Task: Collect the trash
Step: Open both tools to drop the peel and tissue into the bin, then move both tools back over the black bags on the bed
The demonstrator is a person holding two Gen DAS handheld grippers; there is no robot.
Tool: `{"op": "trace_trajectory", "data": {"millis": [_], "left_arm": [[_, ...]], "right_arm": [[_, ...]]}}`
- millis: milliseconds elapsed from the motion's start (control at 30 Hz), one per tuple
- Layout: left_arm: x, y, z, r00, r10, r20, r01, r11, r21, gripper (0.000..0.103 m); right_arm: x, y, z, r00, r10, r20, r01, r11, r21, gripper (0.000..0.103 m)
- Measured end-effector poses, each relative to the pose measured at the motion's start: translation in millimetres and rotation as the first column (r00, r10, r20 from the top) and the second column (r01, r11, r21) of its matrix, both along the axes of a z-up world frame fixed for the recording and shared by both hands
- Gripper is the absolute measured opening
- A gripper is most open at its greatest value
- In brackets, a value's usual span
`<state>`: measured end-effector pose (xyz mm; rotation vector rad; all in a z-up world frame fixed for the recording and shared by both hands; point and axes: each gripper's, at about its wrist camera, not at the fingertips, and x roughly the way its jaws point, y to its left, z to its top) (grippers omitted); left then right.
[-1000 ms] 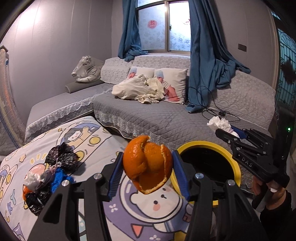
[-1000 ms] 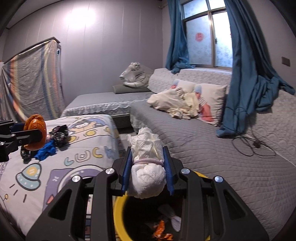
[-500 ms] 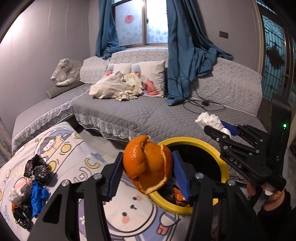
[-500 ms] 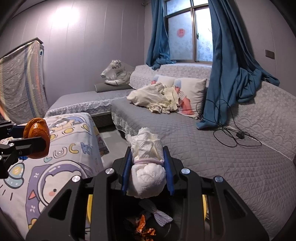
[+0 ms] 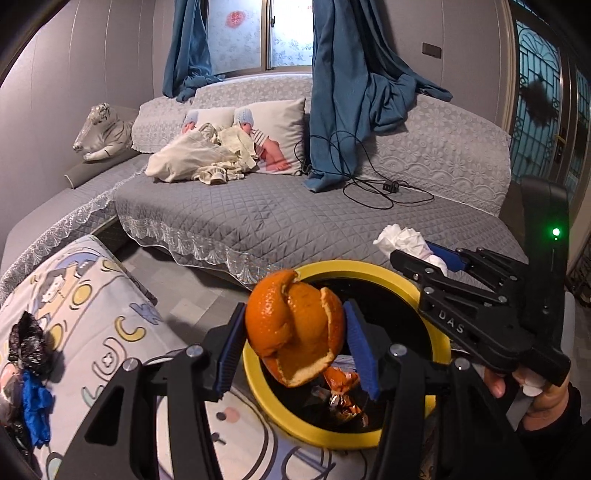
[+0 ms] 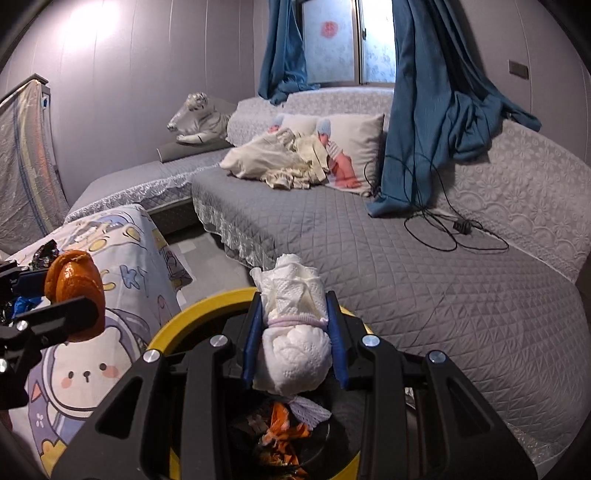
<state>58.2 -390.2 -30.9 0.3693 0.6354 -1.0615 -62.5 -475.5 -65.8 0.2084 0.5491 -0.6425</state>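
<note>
Both grippers nearer bin [image 5: 369,267] — rim part-hidden.

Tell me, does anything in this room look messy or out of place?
Yes. Dark wrappers and a blue scrap still litter the cartoon cloth. A curtain droops onto the sofa, beside a loose cable and crumpled clothes.

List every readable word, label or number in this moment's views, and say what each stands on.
"DAS": raised letters on the black arm of the right gripper, seen from the left wrist camera.
Large cartoon letters on the printed cartoon bedsheet: cut off and creased, not readable as a word.
Round red sticker on the frosted window pane: too blurred to read.
Nothing else legible.
</note>
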Motion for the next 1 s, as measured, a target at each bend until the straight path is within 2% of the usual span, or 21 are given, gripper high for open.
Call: {"op": "trace_trajectory", "data": {"millis": [167,467,533,600,667,767,833,1000], "left_arm": [[9,-11,-16,0.999,-0.004,-0.047,0.004,1.0,0.015,0.05],[16,-20,-28,0.994,-0.007,-0.108,0.01,1.0,0.026,0.05],[18,-20,-29,0.992,-0.004,-0.127,0.007,1.0,0.024,0.051],[21,-20,-31,0.988,-0.007,-0.153,0.01,1.0,0.02,0.055],[22,-17,-30,0.987,-0.005,-0.158,0.007,1.0,0.011,0.065],[23,-14,-27,0.99,0.004,-0.144,-0.004,1.0,0.002,0.07],[28,-8,-24,0.987,0.021,-0.157,-0.024,1.0,-0.015,0.078],[45,15,-12,0.986,0.094,-0.136,-0.101,0.994,-0.049,0.085]], "right_arm": [[0,-6,-9,1.0,-0.012,-0.014,0.012,0.999,0.033,0.031],[4,-12,-16,1.0,-0.004,-0.026,0.006,0.998,0.07,0.031],[5,-13,-16,0.999,-0.01,-0.033,0.012,0.998,0.069,0.035],[3,-14,-16,0.999,-0.031,-0.032,0.033,0.997,0.073,0.048],[0,-17,-15,0.998,-0.05,-0.031,0.052,0.996,0.074,0.05],[-6,-19,-14,0.997,-0.076,-0.024,0.077,0.994,0.075,0.055],[-9,-19,-12,0.996,-0.082,-0.017,0.083,0.993,0.079,0.057],[-6,-10,-3,0.999,-0.045,0.002,0.045,0.996,0.071,0.06]]}}
